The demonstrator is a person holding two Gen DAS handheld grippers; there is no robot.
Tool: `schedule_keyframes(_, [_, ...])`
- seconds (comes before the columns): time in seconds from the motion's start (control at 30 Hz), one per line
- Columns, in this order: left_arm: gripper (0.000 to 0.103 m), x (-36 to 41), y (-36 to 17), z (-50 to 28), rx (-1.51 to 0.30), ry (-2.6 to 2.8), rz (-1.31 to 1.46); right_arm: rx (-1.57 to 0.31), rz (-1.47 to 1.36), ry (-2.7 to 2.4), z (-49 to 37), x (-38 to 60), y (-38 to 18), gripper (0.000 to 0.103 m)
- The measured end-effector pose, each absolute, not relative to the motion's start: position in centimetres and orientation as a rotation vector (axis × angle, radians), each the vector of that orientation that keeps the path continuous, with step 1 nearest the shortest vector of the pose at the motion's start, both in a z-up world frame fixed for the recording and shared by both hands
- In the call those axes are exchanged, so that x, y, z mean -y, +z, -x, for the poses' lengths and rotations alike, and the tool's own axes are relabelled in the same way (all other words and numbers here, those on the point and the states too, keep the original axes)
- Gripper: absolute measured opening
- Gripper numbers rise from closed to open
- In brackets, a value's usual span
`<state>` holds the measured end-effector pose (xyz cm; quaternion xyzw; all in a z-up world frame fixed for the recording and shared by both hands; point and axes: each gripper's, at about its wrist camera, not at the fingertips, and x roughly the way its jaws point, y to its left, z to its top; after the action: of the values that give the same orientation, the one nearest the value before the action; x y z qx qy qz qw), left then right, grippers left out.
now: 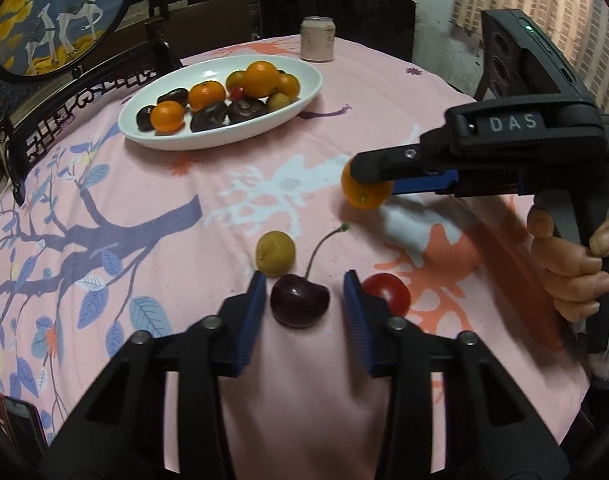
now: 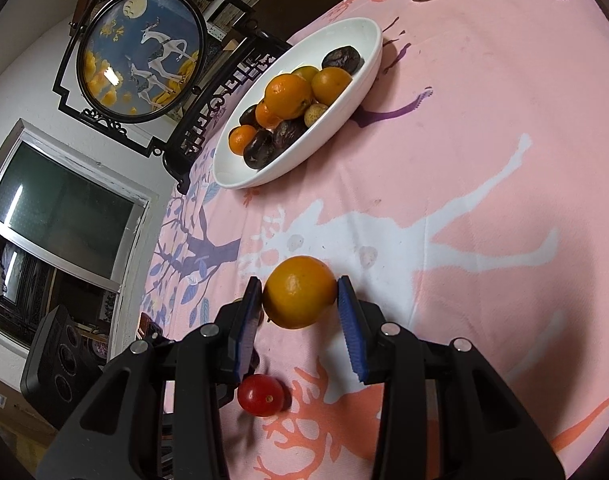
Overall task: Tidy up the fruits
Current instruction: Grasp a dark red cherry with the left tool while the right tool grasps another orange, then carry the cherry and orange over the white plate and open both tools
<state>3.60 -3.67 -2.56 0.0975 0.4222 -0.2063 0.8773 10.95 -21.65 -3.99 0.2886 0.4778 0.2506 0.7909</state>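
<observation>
A dark red cherry (image 1: 299,300) with a long stem lies on the pink cloth between the pads of my left gripper (image 1: 302,294); the jaws are open with gaps on both sides. A yellow-brown longan (image 1: 275,253) lies just beyond it and a cherry tomato (image 1: 387,291) lies to its right, also in the right wrist view (image 2: 260,395). My right gripper (image 2: 299,294) is shut on a small orange (image 2: 299,291) and holds it above the cloth, as the left wrist view shows (image 1: 365,192). The white oval plate (image 1: 304,98) holds several oranges and dark fruits.
A pink drink can (image 1: 318,39) stands behind the plate. A dark carved screen with a deer painting (image 1: 56,16) stands at the table's left rear edge. A dark speaker (image 2: 60,360) sits beyond the table's left side.
</observation>
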Motion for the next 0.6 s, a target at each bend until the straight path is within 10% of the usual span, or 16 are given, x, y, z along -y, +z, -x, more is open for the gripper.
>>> schedule_keyframes(0.6, [0.031,2.1,-1.1,-3.7,-0.826,-0.397,-0.163,-1.004,-0.597,0.514,-10.9,21.7,-3.9,0.039])
